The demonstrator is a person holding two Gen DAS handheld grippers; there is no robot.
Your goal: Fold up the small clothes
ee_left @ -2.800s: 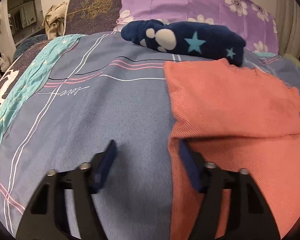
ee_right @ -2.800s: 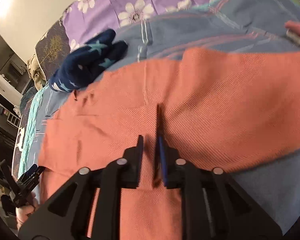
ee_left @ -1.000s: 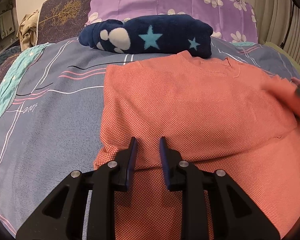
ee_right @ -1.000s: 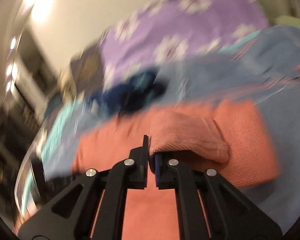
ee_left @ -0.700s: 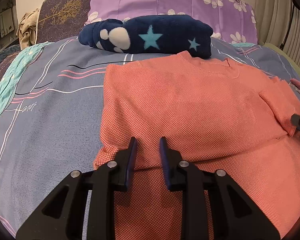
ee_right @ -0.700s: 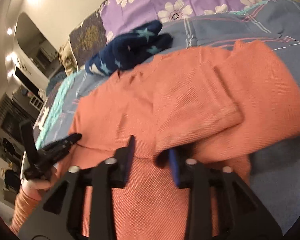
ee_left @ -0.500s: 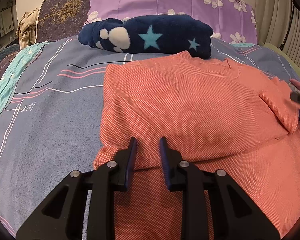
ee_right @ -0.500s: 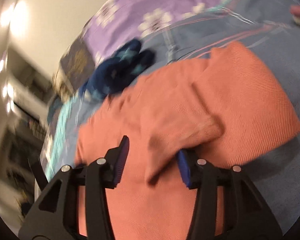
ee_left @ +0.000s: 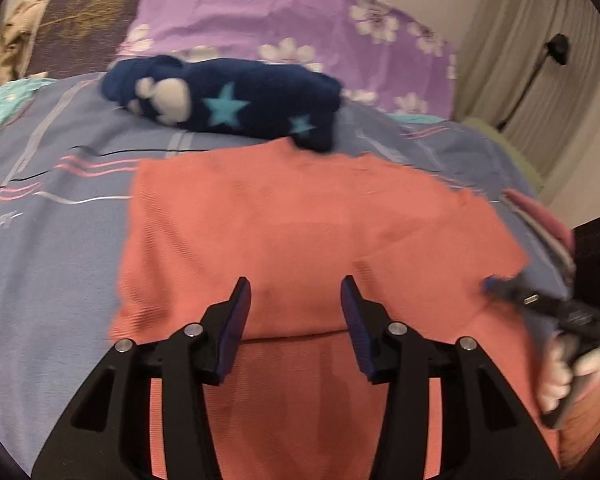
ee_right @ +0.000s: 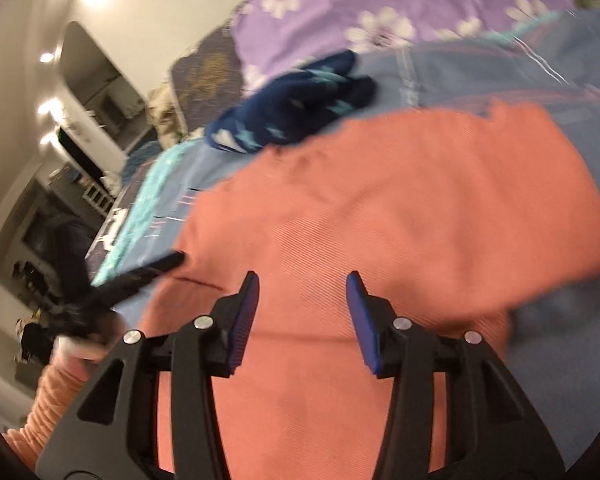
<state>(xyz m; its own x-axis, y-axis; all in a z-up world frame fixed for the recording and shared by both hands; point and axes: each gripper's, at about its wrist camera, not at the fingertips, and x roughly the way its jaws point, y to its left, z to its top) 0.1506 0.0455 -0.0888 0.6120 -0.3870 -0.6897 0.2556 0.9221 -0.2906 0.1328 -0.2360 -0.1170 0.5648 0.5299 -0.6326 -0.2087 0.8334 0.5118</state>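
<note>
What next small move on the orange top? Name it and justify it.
Probably bring both grippers down to the near hem of the orange top and pinch it to fold upward. Both sides already lie folded in, and the left gripper, whose jaws have just been opening, and the right gripper both stand open, empty, above the cloth.

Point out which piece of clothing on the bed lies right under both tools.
The salmon-orange top, spread flat on the bedcover. The dark blue starred garment lies bunched farther back by the purple flowered pillow, away from both tools.
</note>
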